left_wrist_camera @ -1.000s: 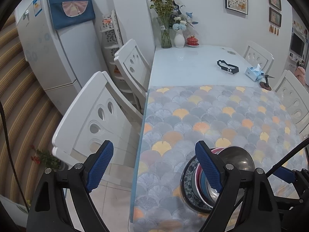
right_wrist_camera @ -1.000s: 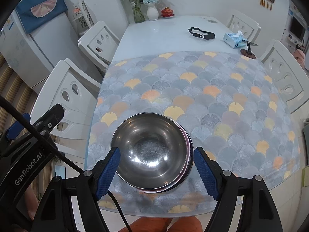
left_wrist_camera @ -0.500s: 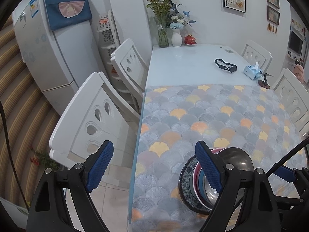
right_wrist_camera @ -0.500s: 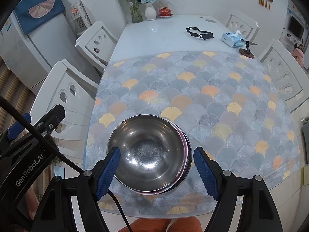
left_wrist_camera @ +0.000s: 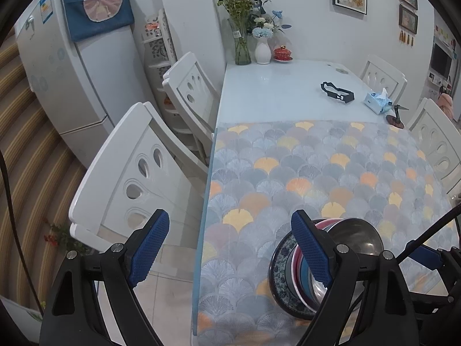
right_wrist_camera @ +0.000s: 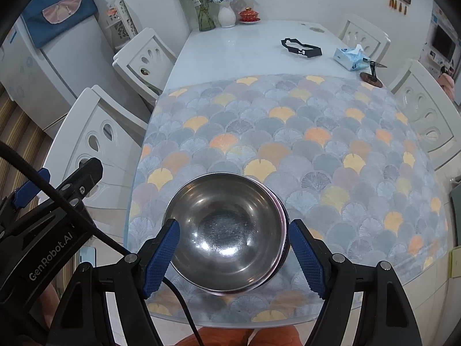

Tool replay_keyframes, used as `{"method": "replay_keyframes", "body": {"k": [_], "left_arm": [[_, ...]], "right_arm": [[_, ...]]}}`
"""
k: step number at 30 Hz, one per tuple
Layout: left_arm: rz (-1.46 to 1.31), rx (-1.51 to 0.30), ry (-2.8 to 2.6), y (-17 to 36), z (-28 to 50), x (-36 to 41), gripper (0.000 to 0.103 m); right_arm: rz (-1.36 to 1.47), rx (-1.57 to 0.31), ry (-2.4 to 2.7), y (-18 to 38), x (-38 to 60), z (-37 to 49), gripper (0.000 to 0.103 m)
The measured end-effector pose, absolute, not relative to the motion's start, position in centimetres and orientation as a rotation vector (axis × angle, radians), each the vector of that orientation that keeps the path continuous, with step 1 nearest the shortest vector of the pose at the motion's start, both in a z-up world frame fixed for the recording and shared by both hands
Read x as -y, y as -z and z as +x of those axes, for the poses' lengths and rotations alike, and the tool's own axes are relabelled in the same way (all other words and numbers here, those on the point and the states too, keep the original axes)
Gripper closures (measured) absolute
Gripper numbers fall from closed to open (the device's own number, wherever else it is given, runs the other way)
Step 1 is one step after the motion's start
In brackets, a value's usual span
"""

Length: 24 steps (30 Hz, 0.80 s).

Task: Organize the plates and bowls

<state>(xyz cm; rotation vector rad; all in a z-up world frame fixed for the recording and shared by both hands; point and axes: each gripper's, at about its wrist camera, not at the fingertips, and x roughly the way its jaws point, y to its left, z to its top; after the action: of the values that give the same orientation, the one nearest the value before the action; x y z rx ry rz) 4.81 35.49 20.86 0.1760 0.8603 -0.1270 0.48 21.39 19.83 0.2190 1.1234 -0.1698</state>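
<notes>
While spread wide with nothing clamped, right gripper (right_wrist_camera: 234, 255) hangs over shiny steel bowl (right_wrist_camera: 226, 232), blue ribbed pads flanking the rim on either side without visibly pressing it. Nested as the top piece of a stack: under it a pink-rimmed bowl (left_wrist_camera: 324, 225), then a blue-and-white patterned plate (left_wrist_camera: 281, 271) at the bottom, seen best from the left wrist view. Stack resting near the front edge of the tabletop (right_wrist_camera: 288, 43), on a scallop-patterned mat in grey, yellow and orange (right_wrist_camera: 302, 144).

Left gripper (left_wrist_camera: 229, 250) also spread, jaws empty, straddling the tabletop's left edge: one pad over the floor beside a white chair with teardrop cutouts (left_wrist_camera: 138, 173), the other in front of the stack's left side; contact there cannot be told. Seen too in the right wrist view, black body lettered "GenRobot.AI", low on the left.

Farther back on bare white surface: black strap-like frame (right_wrist_camera: 301, 48), blue tissue pack (right_wrist_camera: 350, 57), glass vase with flowers (right_wrist_camera: 206, 17), white vase (right_wrist_camera: 226, 16), red lidded cup (right_wrist_camera: 249, 15). White fridge with blue cloth cover (left_wrist_camera: 72, 66) off to the left.
</notes>
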Motion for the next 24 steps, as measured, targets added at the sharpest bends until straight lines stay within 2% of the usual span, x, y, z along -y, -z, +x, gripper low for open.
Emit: {"method": "replay_keyframes", "body": {"k": [24], "left_arm": [[0.186, -0.851, 0.098, -19.9, 5.5, -36.0, 0.016]], "right_arm": [[0.212, -1.143, 0.168, -19.2, -21.8, 1.2, 0.027]]}}
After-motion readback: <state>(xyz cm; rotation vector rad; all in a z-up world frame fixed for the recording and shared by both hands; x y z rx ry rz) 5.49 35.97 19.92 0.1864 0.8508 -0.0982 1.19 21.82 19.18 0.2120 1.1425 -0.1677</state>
